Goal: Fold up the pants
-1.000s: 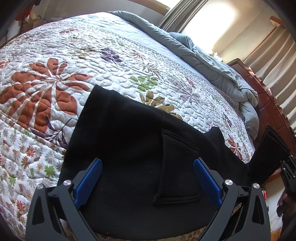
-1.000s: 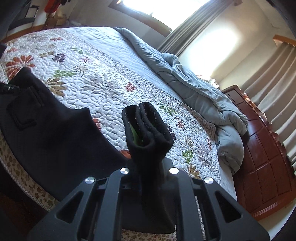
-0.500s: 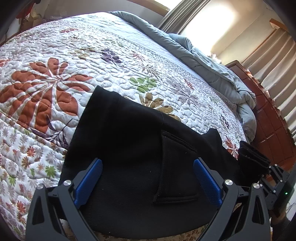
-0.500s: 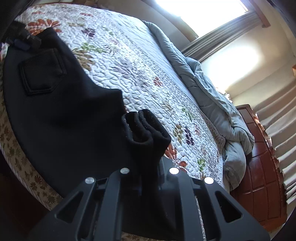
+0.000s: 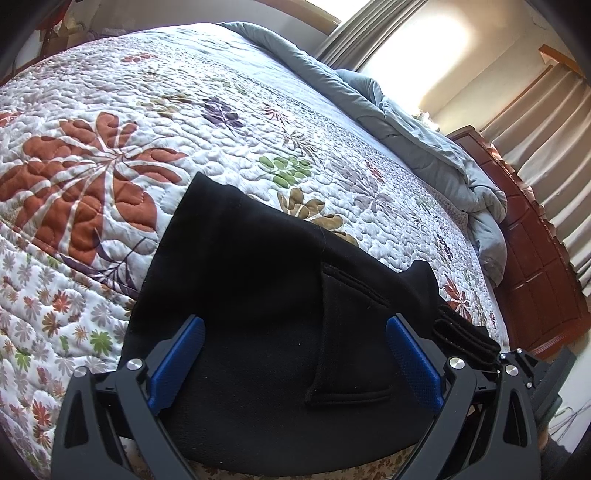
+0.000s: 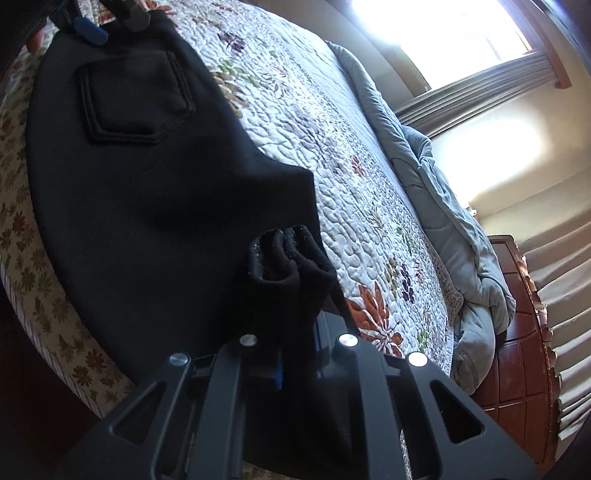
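Black pants [image 5: 258, 295] lie on the floral quilt [image 5: 110, 147] at the bed's near edge, back pocket [image 5: 347, 339] up. My left gripper [image 5: 295, 358] is open, its blue pads [image 5: 181, 354] spread wide just above the waist end. My right gripper [image 6: 295, 354] is shut on the bunched leg cuffs [image 6: 288, 258] and holds them low over the pants [image 6: 147, 184], near the seat. The right gripper and cuffs also show at the lower right of the left wrist view [image 5: 465, 339]. The left gripper shows at the top left of the right wrist view [image 6: 88, 26].
A crumpled grey-blue duvet [image 5: 424, 147] lies along the far side of the bed. A dark red wooden footboard [image 5: 546, 258] stands at the right. Curtains [image 6: 554, 277] and a bright window [image 6: 443, 37] are behind.
My right gripper has carried the cuffs leftwards and down, over the pants toward the pocket and the left gripper. The left gripper has stayed open in place.
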